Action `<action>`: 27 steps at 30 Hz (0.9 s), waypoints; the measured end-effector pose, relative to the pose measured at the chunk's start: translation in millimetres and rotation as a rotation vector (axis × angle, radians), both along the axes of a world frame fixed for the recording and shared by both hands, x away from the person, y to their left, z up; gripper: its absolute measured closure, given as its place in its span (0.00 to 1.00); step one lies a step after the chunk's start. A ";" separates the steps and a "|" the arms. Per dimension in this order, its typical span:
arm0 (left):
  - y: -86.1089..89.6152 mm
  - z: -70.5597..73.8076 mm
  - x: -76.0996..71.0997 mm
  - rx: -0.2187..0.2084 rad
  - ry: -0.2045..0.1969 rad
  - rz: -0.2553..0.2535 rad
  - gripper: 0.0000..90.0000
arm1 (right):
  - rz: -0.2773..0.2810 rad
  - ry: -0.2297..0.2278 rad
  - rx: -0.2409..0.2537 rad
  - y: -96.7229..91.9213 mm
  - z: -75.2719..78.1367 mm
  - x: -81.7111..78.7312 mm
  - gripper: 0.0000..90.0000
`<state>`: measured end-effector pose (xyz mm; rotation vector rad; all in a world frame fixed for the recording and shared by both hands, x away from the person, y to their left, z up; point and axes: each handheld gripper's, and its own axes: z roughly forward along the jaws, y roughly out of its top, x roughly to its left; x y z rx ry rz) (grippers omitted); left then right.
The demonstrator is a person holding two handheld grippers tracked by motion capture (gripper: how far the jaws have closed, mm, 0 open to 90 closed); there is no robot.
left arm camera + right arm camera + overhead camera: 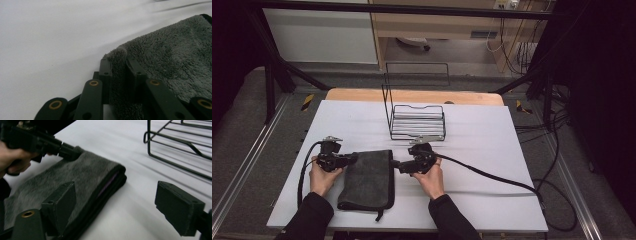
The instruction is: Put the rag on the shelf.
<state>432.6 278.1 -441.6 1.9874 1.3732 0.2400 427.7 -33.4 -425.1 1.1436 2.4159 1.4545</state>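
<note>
A folded dark grey towel [368,179] lies on the white table [492,150], toward the near edge and a little left of the middle. The left hand-held gripper [352,158] has its jaws clamped on the towel's far left corner; in the left gripper view a pinch of the fleecy cloth [117,72] stands up between the two black jaws. The right hand-held gripper [396,164] sits just beside the towel's right edge with its jaws spread wide, one over the cloth and the other over bare table, holding nothing. In the right gripper view the towel's stacked layers [100,187] show at the folded edge, with a thin purplish line between them. A black wire rack [418,122] stands behind, near the middle of the table toward its far edge, well apart from the towel.
</note>
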 end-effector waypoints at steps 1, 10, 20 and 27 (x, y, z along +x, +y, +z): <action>0.0 0.2 -0.1 0.005 -0.001 -0.003 0.84 | 0.000 -0.001 -0.004 4.4 -0.8 3.4 0.25; 0.3 0.0 0.0 0.006 -0.004 -0.010 0.84 | 0.010 0.031 -0.064 37.2 -15.1 27.0 0.48; 0.8 -0.4 0.3 0.005 -0.008 -0.017 0.84 | 0.040 0.064 -0.110 44.0 -28.5 36.0 0.64; 0.8 -0.5 0.4 0.016 -0.018 -0.032 0.84 | 0.048 0.119 -0.079 44.8 -30.0 39.8 0.68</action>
